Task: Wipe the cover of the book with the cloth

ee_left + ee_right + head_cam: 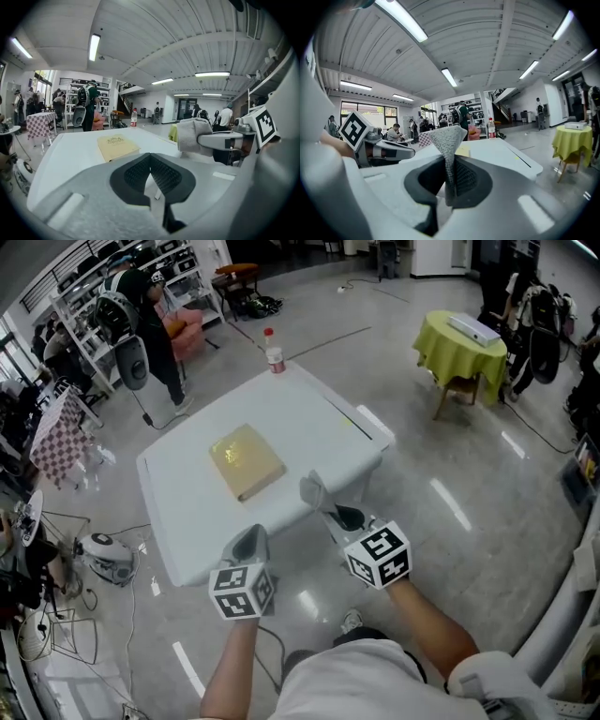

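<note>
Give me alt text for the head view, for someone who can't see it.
The right gripper, shut on a grey cloth, and the closed, empty left gripper hang at the near edge of a white square table. A closed tan book lies at its middle; a red-capped plastic bottle stands at the far corner.

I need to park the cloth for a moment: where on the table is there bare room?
The table is bare all round the book: wide strips to its left and right, and a band along the near edge. Only the far corner is taken, by a bottle.
</note>
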{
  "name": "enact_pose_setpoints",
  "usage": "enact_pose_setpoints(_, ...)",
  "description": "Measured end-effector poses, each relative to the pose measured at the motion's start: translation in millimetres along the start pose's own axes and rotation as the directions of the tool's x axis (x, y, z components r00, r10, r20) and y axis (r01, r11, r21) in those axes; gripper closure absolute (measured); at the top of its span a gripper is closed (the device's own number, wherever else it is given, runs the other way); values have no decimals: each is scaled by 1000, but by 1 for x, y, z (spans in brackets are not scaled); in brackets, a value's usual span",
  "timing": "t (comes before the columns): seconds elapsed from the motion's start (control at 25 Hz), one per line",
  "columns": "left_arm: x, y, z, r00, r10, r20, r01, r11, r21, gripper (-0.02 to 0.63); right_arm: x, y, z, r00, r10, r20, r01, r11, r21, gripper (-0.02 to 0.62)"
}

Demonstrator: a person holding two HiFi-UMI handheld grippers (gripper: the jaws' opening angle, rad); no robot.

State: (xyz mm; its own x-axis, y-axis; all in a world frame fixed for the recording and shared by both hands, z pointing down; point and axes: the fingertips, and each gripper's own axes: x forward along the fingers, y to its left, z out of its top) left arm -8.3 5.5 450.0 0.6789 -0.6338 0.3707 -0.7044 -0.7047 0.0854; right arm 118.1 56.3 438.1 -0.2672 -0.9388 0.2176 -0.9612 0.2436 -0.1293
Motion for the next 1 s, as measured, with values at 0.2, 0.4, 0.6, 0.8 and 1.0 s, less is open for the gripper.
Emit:
enact_pose_setpoints(0.2, 20, 9, 9, 999, 48, -5, -48, 999, -5, 600, 23, -18, 9, 999, 53, -2, -53, 998, -25, 578)
enact_pose_setpoints(0.4, 32, 27, 13, 996, 89, -4, -89, 996, -19, 600, 49, -24, 14, 995, 98, -16, -98, 993, -60, 578)
enact_pose_setpoints(0.6, 57, 51, 20, 992, 124, 6, -123, 992, -39, 600, 92, -36, 21, 989, 141, -39, -144, 984, -101, 578)
enact_pose_setpoints(0.8, 85, 91, 28, 987, 158, 20, -156, 985, -77, 600, 146, -42, 29, 981, 180, -77, -191, 968, -160, 578)
enact_pose_setpoints(1.0, 114, 137, 32, 982, 187, 27, -183, 976, -117, 600, 206, -46, 35, 971, 207, -118, -229, 948, -220, 578)
